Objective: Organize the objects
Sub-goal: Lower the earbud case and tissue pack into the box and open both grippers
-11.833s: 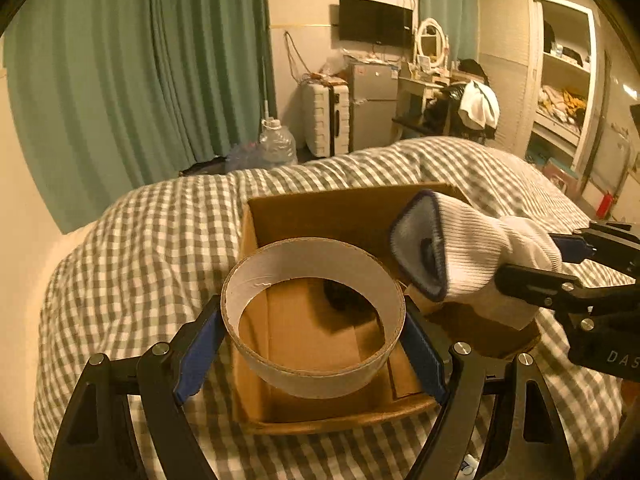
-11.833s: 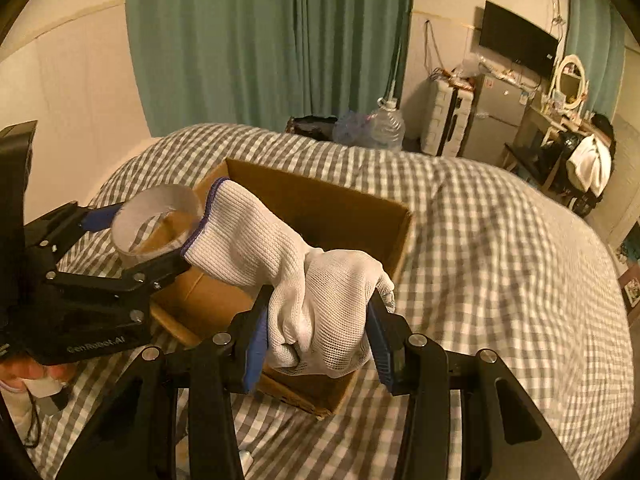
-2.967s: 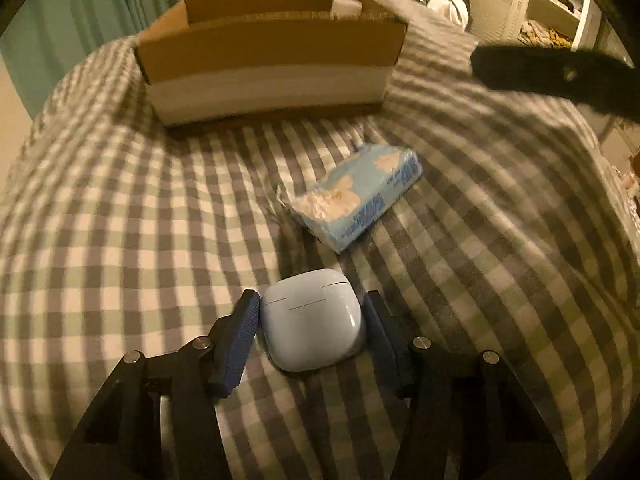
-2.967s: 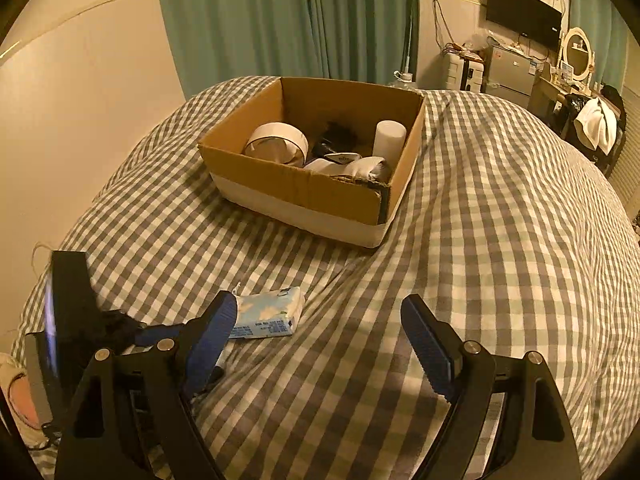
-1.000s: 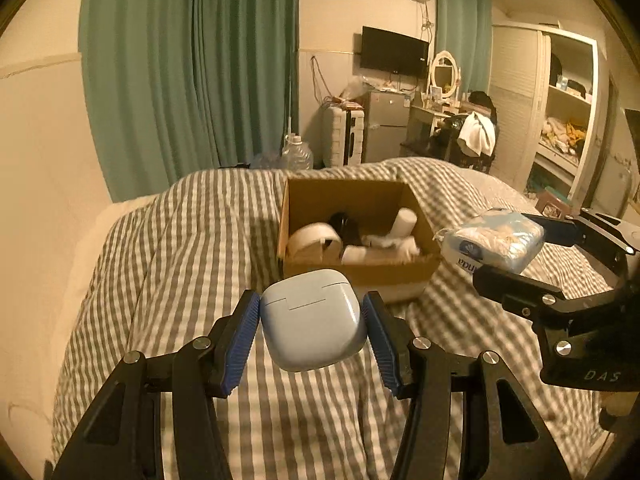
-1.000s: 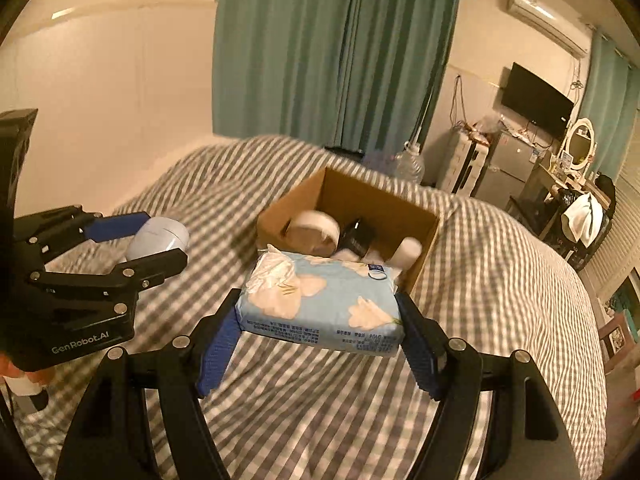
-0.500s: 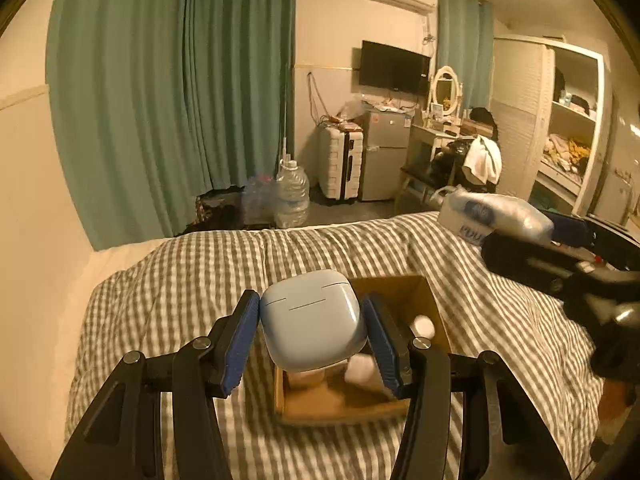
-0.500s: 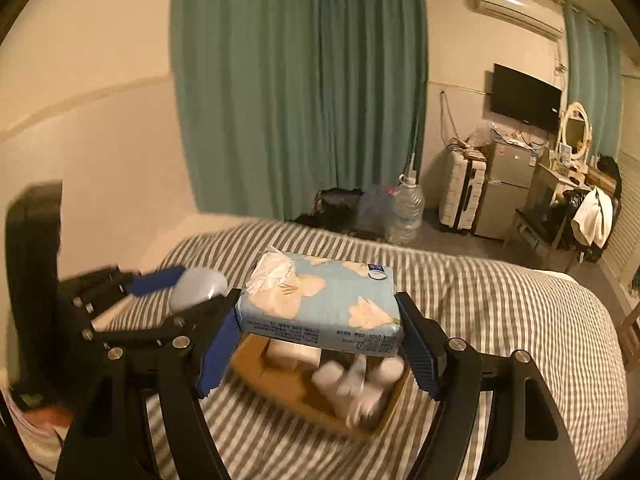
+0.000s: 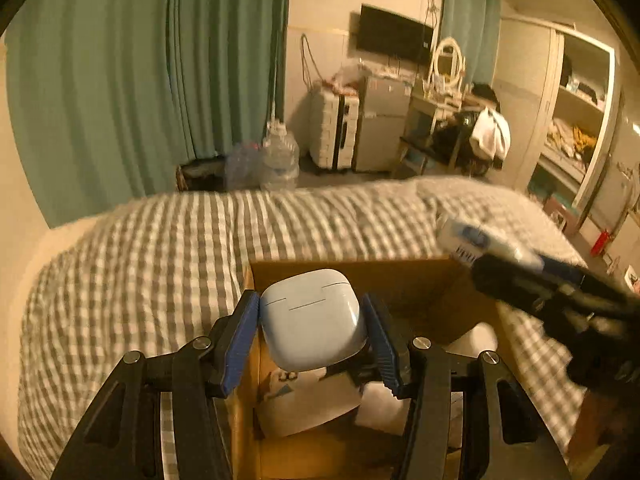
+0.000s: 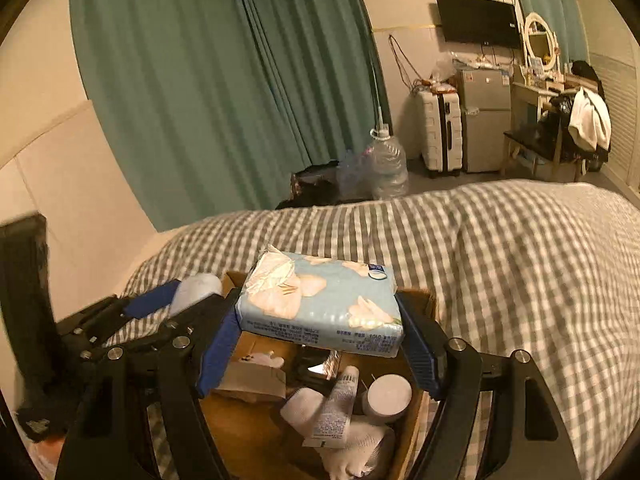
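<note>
Above open brown cardboard box [image 9: 400, 280] on grey checked bedspread [image 9: 140, 260]: pale blue rounded earbud case [image 9: 312, 320] clamped in left gripper [image 9: 312, 336], over box's left edge. Light blue floral tissue pack [image 10: 320, 304] gripped by right gripper [image 10: 320, 340] over box's far rim. Box crowded below; bedspread bare beyond box.

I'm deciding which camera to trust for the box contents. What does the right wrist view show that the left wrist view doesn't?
Only the right wrist view shows the tissue pack's flowered top, and a white tube and round jar in the cardboard box. Only the left wrist view shows the earbud case's lid seam and the wardrobe shelves. Both show each gripper holding its item over the box, the checked bedspread and green curtains.
</note>
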Action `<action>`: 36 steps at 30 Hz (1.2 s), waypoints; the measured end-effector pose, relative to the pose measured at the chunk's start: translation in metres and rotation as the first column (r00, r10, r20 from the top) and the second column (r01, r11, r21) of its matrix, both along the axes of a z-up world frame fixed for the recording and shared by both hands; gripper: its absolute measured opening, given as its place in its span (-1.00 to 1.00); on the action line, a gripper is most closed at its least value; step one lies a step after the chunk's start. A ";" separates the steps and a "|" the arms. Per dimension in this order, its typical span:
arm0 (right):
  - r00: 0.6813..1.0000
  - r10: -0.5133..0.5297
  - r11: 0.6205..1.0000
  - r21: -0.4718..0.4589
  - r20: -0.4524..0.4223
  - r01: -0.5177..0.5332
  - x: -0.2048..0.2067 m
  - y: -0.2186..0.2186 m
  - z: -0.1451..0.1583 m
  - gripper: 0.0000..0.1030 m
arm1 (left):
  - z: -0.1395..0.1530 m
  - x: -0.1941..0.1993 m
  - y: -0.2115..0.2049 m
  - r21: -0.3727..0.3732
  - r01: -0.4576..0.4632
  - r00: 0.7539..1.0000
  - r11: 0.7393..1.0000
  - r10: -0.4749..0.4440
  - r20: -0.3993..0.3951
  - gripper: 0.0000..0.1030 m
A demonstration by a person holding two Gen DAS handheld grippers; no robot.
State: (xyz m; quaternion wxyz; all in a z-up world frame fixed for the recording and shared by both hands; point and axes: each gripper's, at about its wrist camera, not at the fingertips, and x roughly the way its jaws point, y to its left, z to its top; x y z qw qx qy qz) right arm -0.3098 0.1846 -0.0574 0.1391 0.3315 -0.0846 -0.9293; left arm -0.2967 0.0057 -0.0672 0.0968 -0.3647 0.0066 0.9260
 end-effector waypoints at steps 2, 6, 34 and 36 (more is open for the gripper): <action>1.000 0.006 1.000 0.025 0.010 -0.007 -0.005 -0.004 -0.006 0.42 | -0.009 -0.003 0.002 -0.003 0.019 1.000 1.000 -0.019 0.018 0.06; 1.000 0.021 0.999 0.050 0.014 -0.022 -0.011 -0.013 -0.013 0.42 | -0.006 0.006 0.017 -0.059 0.062 0.997 0.996 -0.064 -0.034 0.06; 0.999 -0.041 0.996 0.080 -0.007 0.041 -0.008 -0.013 -0.013 0.71 | -0.008 0.023 0.016 0.007 0.084 0.996 0.996 -0.084 -0.026 0.80; 0.999 -0.052 0.996 0.066 -0.017 0.053 -0.002 -0.010 -0.006 0.73 | -0.001 0.027 0.017 0.004 0.071 0.997 0.997 -0.071 -0.036 0.80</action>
